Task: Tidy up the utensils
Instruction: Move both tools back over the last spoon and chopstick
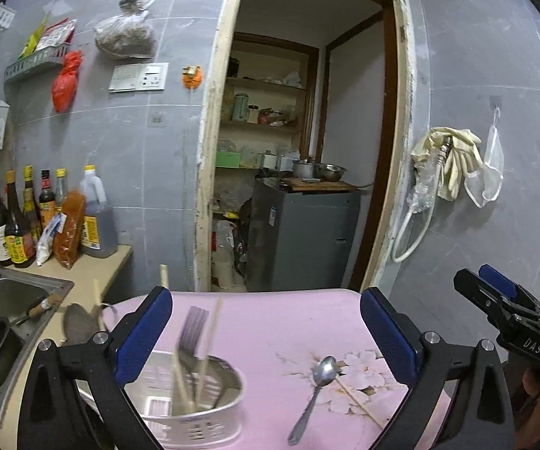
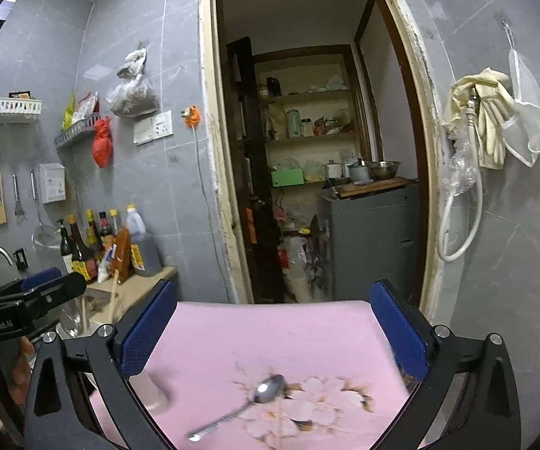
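Lower left of the left-wrist frame: metal caddy (image 1: 191,405) already holding a fork (image 1: 191,333) and chopsticks. Lower centre: spoon (image 1: 317,386) loose on the pink table (image 1: 270,322). Left gripper (image 1: 266,337) and right gripper (image 2: 273,333) both spread wide, empty. Best straddling the spoon handle squarely, pinching low, then lifting toward the caddy.

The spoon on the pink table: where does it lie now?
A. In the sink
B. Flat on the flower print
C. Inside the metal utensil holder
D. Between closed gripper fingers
B: the spoon lies flat on the table's flower print, outside the utensil holder.
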A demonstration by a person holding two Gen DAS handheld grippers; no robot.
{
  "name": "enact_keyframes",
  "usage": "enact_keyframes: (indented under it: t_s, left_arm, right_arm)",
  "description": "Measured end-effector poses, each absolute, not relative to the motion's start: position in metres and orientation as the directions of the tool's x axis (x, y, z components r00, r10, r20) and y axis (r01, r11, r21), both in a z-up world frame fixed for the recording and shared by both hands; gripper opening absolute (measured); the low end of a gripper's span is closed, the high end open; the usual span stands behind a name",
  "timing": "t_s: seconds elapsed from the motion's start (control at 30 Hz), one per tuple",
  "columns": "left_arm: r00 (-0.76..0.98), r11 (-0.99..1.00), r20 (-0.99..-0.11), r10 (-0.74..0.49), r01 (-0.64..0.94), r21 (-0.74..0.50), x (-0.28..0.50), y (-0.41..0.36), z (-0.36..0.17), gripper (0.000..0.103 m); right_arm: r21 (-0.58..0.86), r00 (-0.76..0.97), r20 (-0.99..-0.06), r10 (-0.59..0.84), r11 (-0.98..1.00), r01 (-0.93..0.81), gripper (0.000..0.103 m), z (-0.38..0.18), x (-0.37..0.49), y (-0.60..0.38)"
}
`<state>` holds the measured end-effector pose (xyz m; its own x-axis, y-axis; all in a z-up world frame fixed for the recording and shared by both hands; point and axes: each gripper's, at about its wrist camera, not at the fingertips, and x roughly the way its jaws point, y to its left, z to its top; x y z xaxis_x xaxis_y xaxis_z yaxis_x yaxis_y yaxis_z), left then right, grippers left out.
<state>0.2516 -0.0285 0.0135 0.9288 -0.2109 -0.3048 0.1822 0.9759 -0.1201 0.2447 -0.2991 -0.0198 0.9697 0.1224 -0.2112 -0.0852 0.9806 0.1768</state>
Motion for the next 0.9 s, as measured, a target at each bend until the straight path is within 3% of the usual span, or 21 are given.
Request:
enact_keyframes:
  t_s: [0.37,0.73,0.9]
  left_arm:
    - [0.904,0.967,-0.344,-0.253,0.227,-0.113,0.267,-0.076,-0.014,0.101]
    - [0.805,0.935,-0.475,-0.355,0.300,-0.189,0.296,-0.104,-0.063,0.101]
    - [0.752,0.928,-0.543,-0.373,0.297,-0.226,0.316,-0.109,-0.086,0.086]
  right_arm:
    - [0.153,0.948,-0.301,0.105,0.986,-0.061,0.101,-0.059,0.254,-0.341]
    - [0.145,0.889,-0.446,0.107,0.988,-0.046,0.101,-0.108,0.265,-0.359]
    - [0.176,0.849,-0.509,0.145,0.982,-0.063,0.101,-0.130,0.278,-0.356]
